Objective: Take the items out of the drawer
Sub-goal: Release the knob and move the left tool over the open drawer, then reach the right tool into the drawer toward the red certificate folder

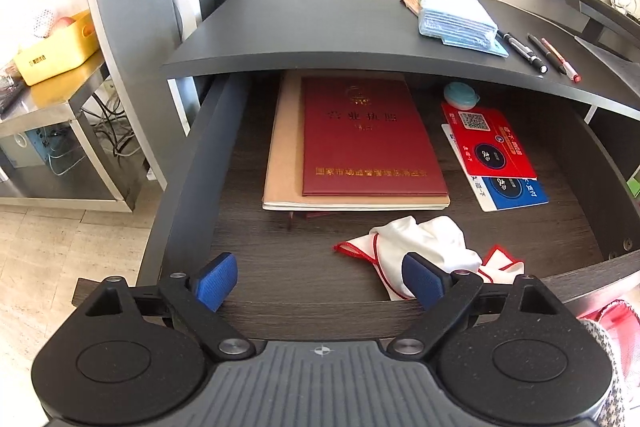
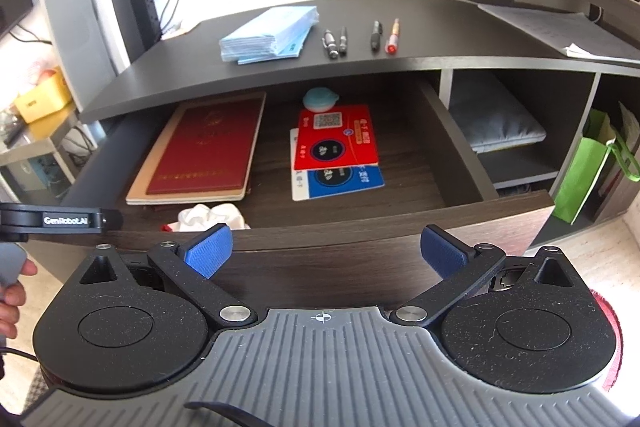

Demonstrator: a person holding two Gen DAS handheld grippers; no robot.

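The dark wooden drawer (image 1: pixel 180 163) (image 2: pixel 460 139) stands pulled out under the desk top. Inside lie a dark red certificate folder (image 1: pixel 368 139) (image 2: pixel 208 147) on a tan notebook (image 1: pixel 284 155), a red card (image 1: pixel 488 143) (image 2: pixel 336 135) over a blue card (image 1: pixel 516 191) (image 2: pixel 344 179), a small teal round case (image 1: pixel 460 95) (image 2: pixel 320 98), and a white cloth with red trim (image 1: pixel 420 243) (image 2: pixel 212 215) near the front. My left gripper (image 1: pixel 320 281) is open over the drawer front, its right pad beside the cloth. My right gripper (image 2: pixel 326 251) is open in front of the drawer face.
On the desk top (image 2: pixel 168 67) lie a stack of blue masks (image 1: pixel 456 19) (image 2: pixel 268 35) and several pens (image 1: pixel 540 55) (image 2: pixel 360 37). A yellow box (image 1: pixel 56 55) sits on a steel table at left. A green bag (image 2: pixel 580 167) and shelves stand at right. A hand (image 2: pixel 12 291) shows at left.
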